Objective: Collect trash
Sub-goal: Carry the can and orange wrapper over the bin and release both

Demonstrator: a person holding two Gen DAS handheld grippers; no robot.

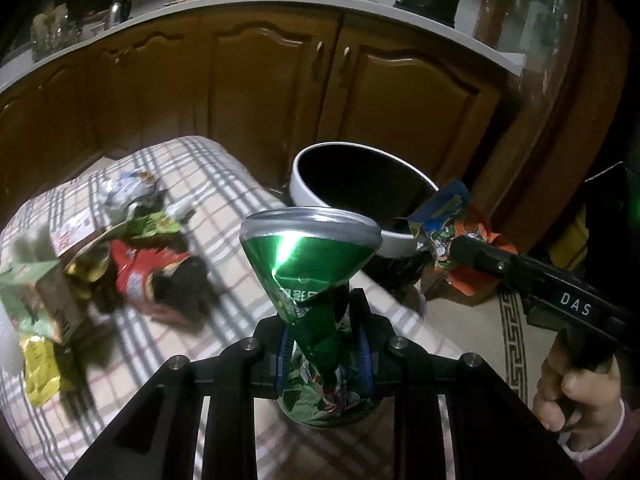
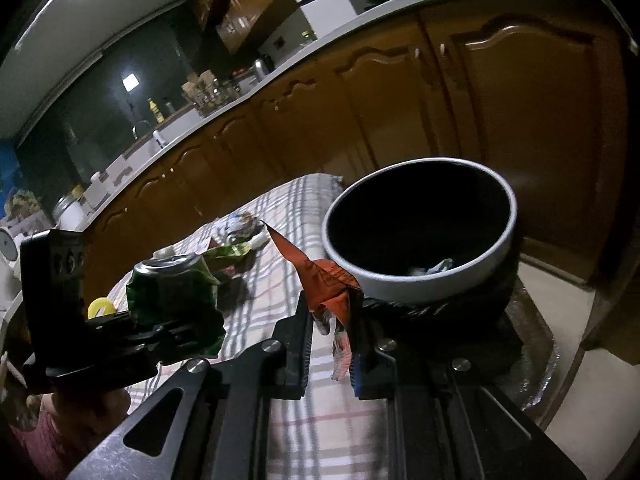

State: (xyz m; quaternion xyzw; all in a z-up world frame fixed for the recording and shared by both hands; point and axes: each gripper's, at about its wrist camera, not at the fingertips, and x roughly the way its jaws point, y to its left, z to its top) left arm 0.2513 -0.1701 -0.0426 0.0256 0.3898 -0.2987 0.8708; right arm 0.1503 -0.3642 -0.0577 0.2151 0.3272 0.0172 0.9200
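My left gripper (image 1: 326, 354) is shut on a crushed green can (image 1: 308, 280), held upright above the checked tablecloth (image 1: 224, 216). The same can (image 2: 172, 296) shows at the left of the right wrist view, in the left gripper (image 2: 160, 332). My right gripper (image 2: 334, 344) is shut on a crumpled orange snack wrapper (image 2: 324, 284). That wrapper (image 1: 448, 236) hangs beside the rim of the white bin (image 1: 360, 184) with a dark inside. The bin (image 2: 416, 280) stands just right of the table edge, with a little trash at its bottom.
More wrappers and cartons (image 1: 100, 248) lie heaped on the table's left side. Brown kitchen cupboards (image 1: 280, 92) run behind, with pots on the worktop. A hand (image 1: 576, 392) holds the right gripper's handle. A patterned rug (image 1: 512, 332) covers the floor by the bin.
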